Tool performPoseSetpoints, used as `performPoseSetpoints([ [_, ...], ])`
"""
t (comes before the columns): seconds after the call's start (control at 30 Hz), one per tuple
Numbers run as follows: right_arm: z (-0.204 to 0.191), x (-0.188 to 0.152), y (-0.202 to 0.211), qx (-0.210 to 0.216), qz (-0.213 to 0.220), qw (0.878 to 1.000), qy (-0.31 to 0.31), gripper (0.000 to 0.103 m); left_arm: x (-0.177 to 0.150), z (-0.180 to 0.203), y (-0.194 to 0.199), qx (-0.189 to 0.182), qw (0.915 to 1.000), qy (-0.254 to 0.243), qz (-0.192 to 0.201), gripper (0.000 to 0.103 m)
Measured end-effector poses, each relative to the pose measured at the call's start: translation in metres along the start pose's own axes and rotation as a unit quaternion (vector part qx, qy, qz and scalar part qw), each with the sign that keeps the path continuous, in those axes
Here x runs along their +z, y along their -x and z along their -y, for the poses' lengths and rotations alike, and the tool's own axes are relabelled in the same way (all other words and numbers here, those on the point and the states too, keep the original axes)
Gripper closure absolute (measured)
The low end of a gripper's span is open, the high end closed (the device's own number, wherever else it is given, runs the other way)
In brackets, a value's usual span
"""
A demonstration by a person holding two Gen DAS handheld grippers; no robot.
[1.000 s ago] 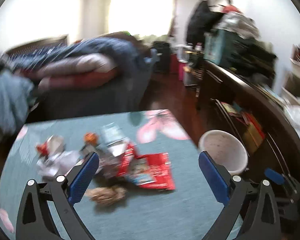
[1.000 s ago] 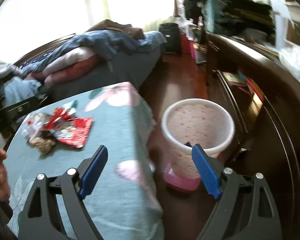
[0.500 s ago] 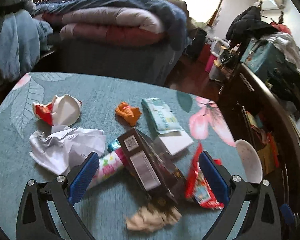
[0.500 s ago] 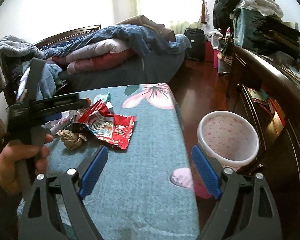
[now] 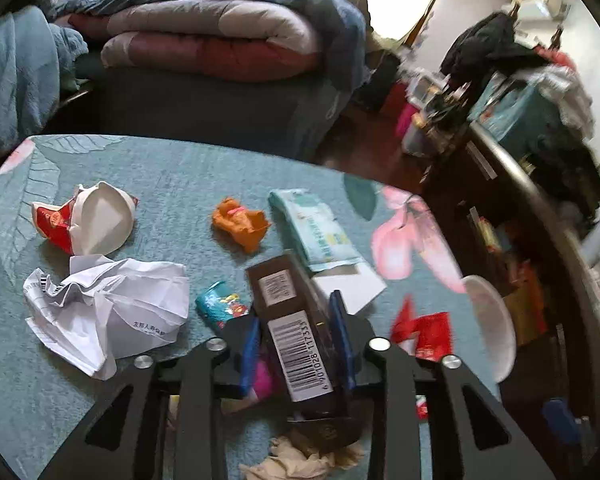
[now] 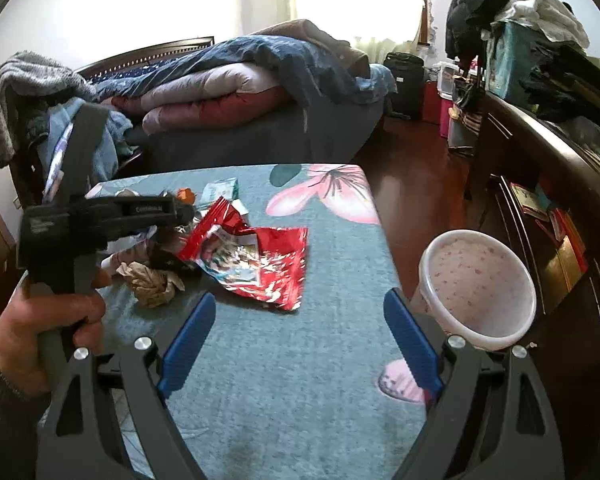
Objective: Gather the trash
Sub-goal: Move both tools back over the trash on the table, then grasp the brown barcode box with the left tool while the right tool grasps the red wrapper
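Left wrist view first: your left gripper (image 5: 296, 354) has its jaws closing around a dark box (image 5: 290, 320) with a white barcode label, the blue pads (image 5: 249, 350) set against its two long sides, so it looks pinched. Under the gripper, near the table's near edge, lies a wad of brown paper (image 5: 296, 460). Just left of the box sit a small teal wrapper (image 5: 220, 306) and a crumpled white sheet (image 5: 112, 304); just right of it, a red snack bag (image 5: 428, 334) reaches toward the table's right edge. Farther on, around the middle of the green flowered table (image 5: 172, 184), you have a crushed paper cup (image 5: 96, 224) toward the left edge, an orange scrap (image 5: 242, 224), and a pale green tissue pack (image 5: 316, 228) lying partly on a white card (image 5: 348, 286). Right wrist view: your right gripper (image 6: 300, 340) hangs over bare cloth near the table's right edge with its jaws spread wide and nothing between them. Beside that edge, on the floor, stands the pink-spotted bin (image 6: 480, 284), open at the top. Your left hand (image 6: 44, 324) grips the other tool's handle at the table's left side. Beyond the table's far edge is a bed (image 6: 260, 128) piled with folded quilts.
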State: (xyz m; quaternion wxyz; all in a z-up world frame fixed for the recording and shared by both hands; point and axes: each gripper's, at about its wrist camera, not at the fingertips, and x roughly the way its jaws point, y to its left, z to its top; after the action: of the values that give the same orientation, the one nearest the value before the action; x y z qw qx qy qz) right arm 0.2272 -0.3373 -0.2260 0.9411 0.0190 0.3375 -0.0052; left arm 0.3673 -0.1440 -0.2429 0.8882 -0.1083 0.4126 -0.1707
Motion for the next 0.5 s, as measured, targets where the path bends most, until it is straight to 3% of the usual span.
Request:
performPoseSetpoints([
  [0.23,-0.02,0.006,-0.013,0.005,-0.009,1.0,0.015,0.016,0.004,-0.006,0.043,-0.049,0.9976,-0.005,0.05,0.076],
  [0.5,-0.054,0.012,-0.053,0.007,-0.046,0.997,0.054,0.016,0.012,-0.026,0.091,-0.041,0.9942,0.003,0.1,0.076],
])
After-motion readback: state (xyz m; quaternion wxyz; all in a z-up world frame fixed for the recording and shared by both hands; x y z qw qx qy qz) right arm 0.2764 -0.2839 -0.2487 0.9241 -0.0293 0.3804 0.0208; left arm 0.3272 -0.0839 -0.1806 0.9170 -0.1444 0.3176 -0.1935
